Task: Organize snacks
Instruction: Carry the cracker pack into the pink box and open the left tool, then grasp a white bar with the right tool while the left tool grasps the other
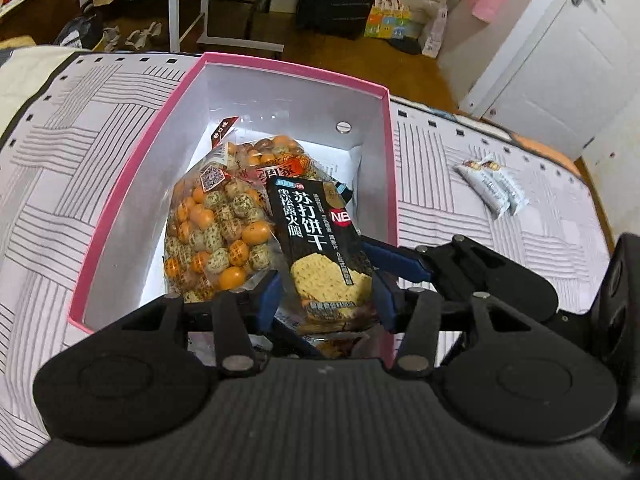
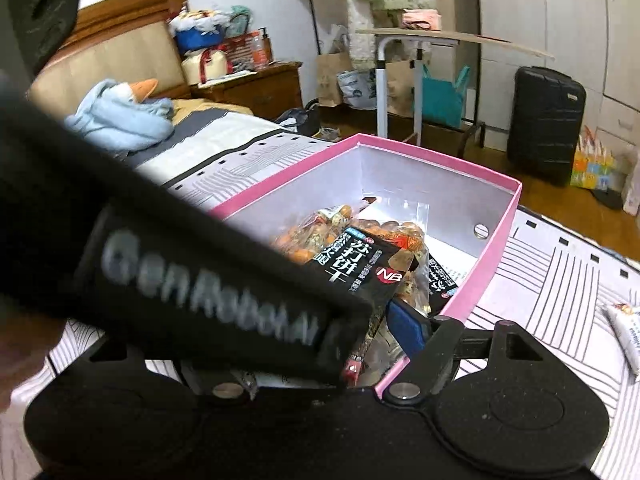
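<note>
cracker pack going into the pink box

left gripper (image 1: pixel 326 300) fingers flank the black cracker pack (image 1: pixel 320 248) in the pink box (image 1: pixel 234 68), contact unclear; right gripper's (image 2: pixel 384 332) spread unclear. light, crinkly, brittle: pinch edges.

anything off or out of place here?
Two grey-white snack packets lie loose on the striped bedcover, outside the pink box. Inside, the black cracker pack sits tilted across the bag of round snacks.
</note>
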### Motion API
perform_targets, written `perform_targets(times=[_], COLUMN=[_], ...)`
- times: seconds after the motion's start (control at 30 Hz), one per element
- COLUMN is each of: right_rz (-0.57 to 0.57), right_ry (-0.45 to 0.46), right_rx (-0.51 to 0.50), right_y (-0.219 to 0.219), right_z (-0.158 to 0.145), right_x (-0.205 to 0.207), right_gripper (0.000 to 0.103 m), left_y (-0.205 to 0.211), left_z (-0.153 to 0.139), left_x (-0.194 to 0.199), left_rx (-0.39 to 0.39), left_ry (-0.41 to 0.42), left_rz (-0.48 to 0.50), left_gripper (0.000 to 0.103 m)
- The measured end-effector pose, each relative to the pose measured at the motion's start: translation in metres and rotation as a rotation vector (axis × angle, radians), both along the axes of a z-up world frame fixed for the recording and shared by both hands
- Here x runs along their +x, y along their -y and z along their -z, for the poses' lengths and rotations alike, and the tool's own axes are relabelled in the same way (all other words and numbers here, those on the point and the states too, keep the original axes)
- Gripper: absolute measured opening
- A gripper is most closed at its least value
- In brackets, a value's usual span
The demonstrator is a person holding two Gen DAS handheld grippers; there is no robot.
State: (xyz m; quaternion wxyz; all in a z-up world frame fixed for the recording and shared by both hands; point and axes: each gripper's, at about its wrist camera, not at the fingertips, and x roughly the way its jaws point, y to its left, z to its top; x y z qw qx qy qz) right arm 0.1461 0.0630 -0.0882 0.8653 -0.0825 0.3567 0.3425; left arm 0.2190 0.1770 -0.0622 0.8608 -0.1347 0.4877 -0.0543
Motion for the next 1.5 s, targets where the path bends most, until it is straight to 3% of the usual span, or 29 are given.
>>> perform_targets(times=[0.1, 0.3, 0.47, 0.7, 0.87, 1.03, 1.23, 1.5], right_rz=[-0.010, -0.047, -0.076, -0.054, 0.035, 0.115, 0.203, 0.296], right_ry=[-0.019, -0.020, 0.056, 0.104, 0.148, 0.096, 0.000, -0.009], right_rx=[0.038, 0.073, 0.058, 0.033, -0.011, 0.000, 0.106, 0.060], right_y=[0.014, 0.056, 0.066, 0.115, 0.168, 0.215, 0.257, 0.287], right_z=[-0.014, -0.030, -0.038, -0.073, -0.096, -0.103, -0.092, -0.043], right_x=[-0.006, -0.018, -0.009, -0.004, 0.013, 0.043, 0.090, 0.145], right_gripper=[0.084, 0.086, 0.086, 0.085, 0.086, 0.086, 0.086, 0.081], left_y=[-0.010, -0.014, -0.007, 0.028, 0.065, 0.100, 0.134, 0.170], left_z=[-0.003, -0.028, -0.050, -0.073, -0.088, -0.096, -0.083, -0.028], left_x=[-0.009, -0.028, -0.038, -0.043, -0.037, -0.020, 0.016, 0.072], left_rx=[-0.055, 0.001, 0.054, 0.093, 0.057, -0.017, -0.070, -0.139], left_ry=[0.020, 0.082, 0.126, 0.129, 0.169, 0.190, 0.163, 0.117], left_rz=[-0.040, -0.057, -0.066, 0.026, 0.089, 0.085, 0.049, -0.015], left_gripper=[0.048, 0.048, 0.048, 0.047, 0.048, 0.048, 0.048, 0.048])
